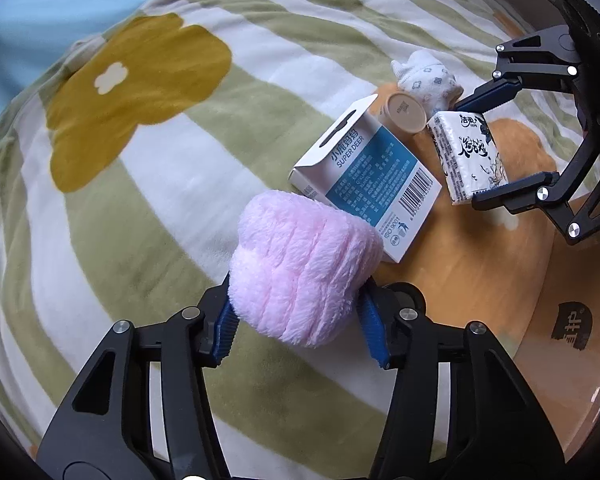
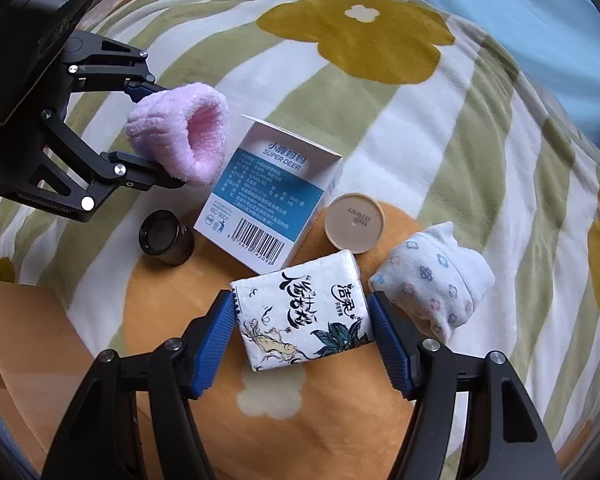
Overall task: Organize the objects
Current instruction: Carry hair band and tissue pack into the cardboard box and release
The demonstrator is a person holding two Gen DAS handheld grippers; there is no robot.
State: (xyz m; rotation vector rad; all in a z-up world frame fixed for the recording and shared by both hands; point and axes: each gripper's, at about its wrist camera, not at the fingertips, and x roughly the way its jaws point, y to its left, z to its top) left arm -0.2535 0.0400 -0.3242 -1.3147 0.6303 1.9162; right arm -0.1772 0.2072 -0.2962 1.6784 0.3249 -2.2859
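Item one, a small black cylindrical lens-like object (image 2: 166, 238), is showing only in the right wrist view, lying just left of the landmark, a white and blue cardboard box printed SUPER DEER (image 2: 266, 196); in the left wrist view the held cloth is covering that spot. Item two, a fluffy pink plush cuff (image 1: 304, 268), is sitting clamped between the blue pads of the left gripper (image 1: 298, 326), raised off the bedding at the near-left corner of the box (image 1: 366, 184); the right wrist view is showing its open mouth (image 2: 180, 132) and the left gripper (image 2: 156, 136) left of the box. Item three, a white printed tissue pack (image 2: 300, 312), is lying below the box, with the right gripper (image 2: 302, 340) pressing its pads against both short sides; whether the pack is lifted cannot be told. Item four, a beige round lidded tub (image 2: 354, 222), is lying right of the box. Item five, a rolled white floral-patterned sock (image 2: 434, 282), is resting beyond the tub. The surface is a fleece blanket (image 2: 420, 128) striped green and white with mustard and orange flowers; pale blue fabric (image 2: 540, 8) is bordering it.
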